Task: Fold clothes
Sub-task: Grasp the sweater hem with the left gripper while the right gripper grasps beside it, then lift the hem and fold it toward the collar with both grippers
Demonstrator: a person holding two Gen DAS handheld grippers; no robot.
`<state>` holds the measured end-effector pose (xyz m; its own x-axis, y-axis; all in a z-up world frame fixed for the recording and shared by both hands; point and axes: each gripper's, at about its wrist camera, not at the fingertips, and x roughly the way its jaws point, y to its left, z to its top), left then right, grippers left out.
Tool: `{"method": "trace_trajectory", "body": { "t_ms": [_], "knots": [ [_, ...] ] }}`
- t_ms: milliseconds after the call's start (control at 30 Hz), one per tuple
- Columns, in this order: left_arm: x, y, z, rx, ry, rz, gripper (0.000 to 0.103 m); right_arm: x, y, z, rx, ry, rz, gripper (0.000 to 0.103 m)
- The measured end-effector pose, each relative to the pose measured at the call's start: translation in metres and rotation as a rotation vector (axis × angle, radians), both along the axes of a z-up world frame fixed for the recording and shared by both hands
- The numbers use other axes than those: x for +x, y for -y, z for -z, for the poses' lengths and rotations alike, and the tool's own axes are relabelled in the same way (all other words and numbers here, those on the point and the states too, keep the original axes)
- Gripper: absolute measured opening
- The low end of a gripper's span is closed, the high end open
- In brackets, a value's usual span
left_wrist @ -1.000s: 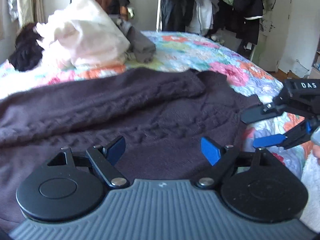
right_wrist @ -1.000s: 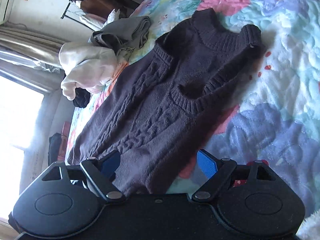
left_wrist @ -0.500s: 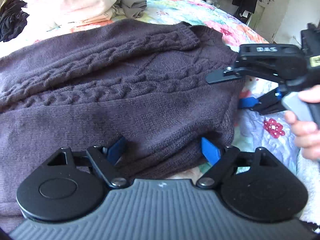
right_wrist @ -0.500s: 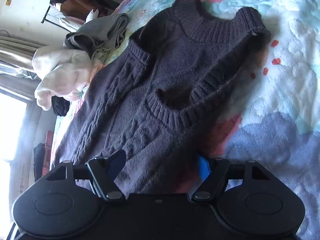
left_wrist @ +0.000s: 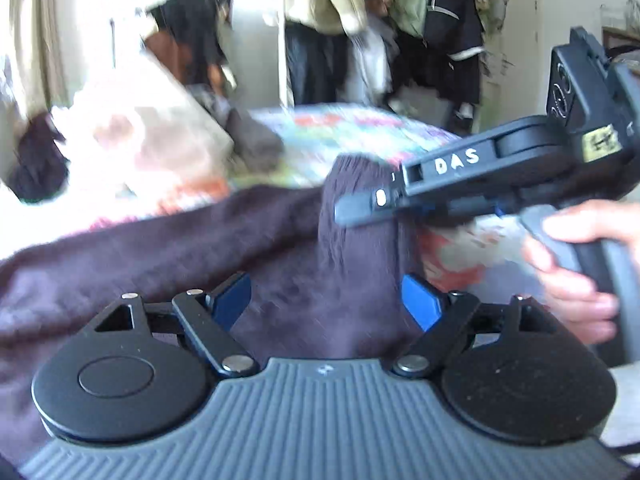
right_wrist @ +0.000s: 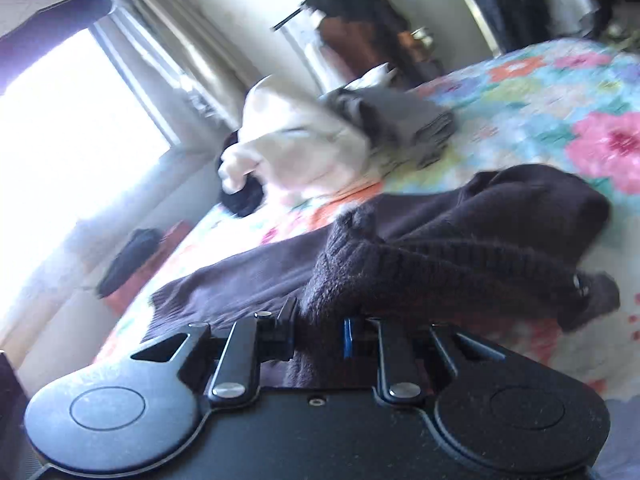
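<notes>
The dark knit sweater (right_wrist: 460, 248) is lying across the floral quilt (right_wrist: 540, 92), with one ribbed edge bunched up and lifted off the bed. That bunch sits in the right gripper (right_wrist: 320, 336), whose jaws are closing down narrow with knit pinched between the blue pads. From the left wrist view you can see the same fold hanging from it like a little tent.

The left gripper (left_wrist: 326, 300) is just beside that lifted fold, on the near side of the sweater, jaws standing wide. Fabric lies between them but the pads aren't pressing on it, so it's holding nothing.

What worries me: only one corner is anchored. If the right side pulls over now, the rest of the sweater could drag along the quilt and rumple instead of folding flat. The pinch also looks like it grabbed a thick wad of ribbing, maybe both layers, so the fold line could come out crooked. Chunky knit can slip out of a shallow bite too.

Beyond the sweater, the pile of pale and grey clothes (right_wrist: 320, 136) sits well apart, so no snag risk there.
</notes>
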<state>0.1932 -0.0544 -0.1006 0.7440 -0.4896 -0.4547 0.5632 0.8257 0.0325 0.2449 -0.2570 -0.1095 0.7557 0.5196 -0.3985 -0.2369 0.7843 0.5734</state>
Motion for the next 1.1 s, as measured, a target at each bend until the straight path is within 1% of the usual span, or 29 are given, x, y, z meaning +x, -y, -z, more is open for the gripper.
{"method": "trace_trajectory", "body": {
  "t_ms": [67, 100, 133, 167, 267, 300, 333, 367, 400, 433, 500, 533, 567, 600, 633, 667, 700, 733, 767, 833, 867, 933, 967, 1000, 1033, 1067, 1100],
  "knots": [
    [-0.006, 0.004, -0.004, -0.025, 0.011, 0.077, 0.083, 0.0, 0.0, 0.002, 0.015, -0.008, -0.029, 0.024],
    [-0.009, 0.007, -0.005, -0.042, 0.021, 0.112, 0.085, 0.001, 0.0, 0.002, 0.021, -0.016, -0.037, 0.024],
    [-0.011, 0.011, -0.005, -0.041, 0.028, 0.132, 0.088, 0.002, -0.001, 0.003, 0.03, -0.024, -0.046, 0.024],
    [-0.009, 0.016, -0.002, -0.024, 0.024, 0.129, 0.089, 0.003, -0.002, 0.004, 0.038, -0.031, -0.059, 0.024],
    [0.003, 0.031, 0.013, 0.053, -0.026, 0.087, 0.089, -0.001, -0.003, 0.004, 0.065, -0.053, -0.112, 0.023],
    [0.007, 0.034, 0.017, 0.067, -0.046, 0.072, 0.087, -0.003, -0.002, 0.004, 0.072, -0.062, -0.129, 0.023],
    [0.013, 0.034, 0.019, 0.06, -0.071, 0.052, 0.071, -0.004, -0.001, 0.004, 0.076, -0.07, -0.141, 0.023],
    [0.018, 0.032, 0.019, 0.038, -0.106, 0.034, 0.059, -0.006, -0.001, 0.004, 0.077, -0.079, -0.149, 0.022],
    [0.025, 0.029, 0.019, 0.005, -0.151, 0.022, 0.03, -0.007, -0.003, 0.005, 0.078, -0.087, -0.155, 0.022],
    [0.03, 0.026, 0.019, -0.02, -0.181, 0.01, 0.015, -0.006, -0.003, 0.006, 0.085, -0.095, -0.161, 0.022],
    [0.033, 0.021, 0.019, -0.036, -0.191, -0.022, 0.014, -0.004, -0.001, 0.01, 0.123, -0.12, -0.145, 0.024],
    [0.032, 0.018, 0.02, -0.025, -0.189, -0.044, 0.014, -0.003, 0.0, 0.012, 0.143, -0.134, -0.133, 0.026],
    [0.034, 0.016, 0.021, -0.023, -0.196, -0.071, 0.014, -0.002, 0.002, 0.015, 0.166, -0.157, -0.113, 0.033],
    [0.037, 0.012, 0.021, -0.04, -0.213, -0.096, 0.014, -0.001, 0.004, 0.019, 0.19, -0.187, -0.087, 0.048],
    [0.041, 0.006, 0.021, -0.066, -0.235, -0.116, 0.013, -0.002, 0.007, 0.024, 0.213, -0.217, -0.049, 0.056],
    [0.045, 0.001, 0.021, -0.088, -0.253, -0.132, 0.013, -0.004, 0.011, 0.03, 0.235, -0.247, -0.001, 0.07],
    [0.05, -0.003, 0.021, -0.105, -0.265, -0.144, 0.013, -0.006, 0.016, 0.038, 0.266, -0.286, 0.06, 0.083],
    [0.052, -0.006, 0.021, -0.115, -0.264, -0.153, 0.013, -0.008, 0.023, 0.049, 0.317, -0.33, 0.136, 0.086],
    [0.053, -0.009, 0.021, -0.117, -0.248, -0.159, 0.013, -0.011, 0.031, 0.062, 0.392, -0.371, 0.208, 0.086],
    [0.053, -0.011, 0.019, -0.095, -0.206, -0.169, 0.013, -0.016, 0.046, 0.087, 0.549, -0.434, 0.282, 0.086],
    [0.054, -0.013, 0.017, -0.078, -0.195, -0.171, 0.013, -0.017, 0.051, 0.095, 0.6, -0.445, 0.302, 0.086],
    [0.052, -0.017, 0.015, -0.081, -0.201, -0.166, 0.013, -0.015, 0.055, 0.1, 0.646, -0.431, 0.324, 0.086],
    [0.052, -0.018, 0.015, -0.087, -0.21, -0.166, 0.013, -0.013, 0.054, 0.098, 0.632, -0.413, 0.328, 0.085],
    [0.051, -0.02, 0.015, -0.091, -0.22, -0.171, 0.013, -0.011, 0.052, 0.093, 0.589, -0.381, 0.336, 0.073],
    [0.051, -0.021, 0.014, -0.095, -0.229, -0.175, 0.013, -0.009, 0.049, 0.088, 0.528, -0.35, 0.338, 0.064],
    [0.051, -0.023, 0.014, -0.103, -0.237, -0.179, 0.013, -0.006, 0.045, 0.082, 0.46, -0.328, 0.329, 0.041],
    [0.051, -0.025, 0.013, -0.113, -0.245, -0.179, 0.013, -0.002, 0.042, 0.075, 0.393, -0.305, 0.325, 0.024]
  ]
}}
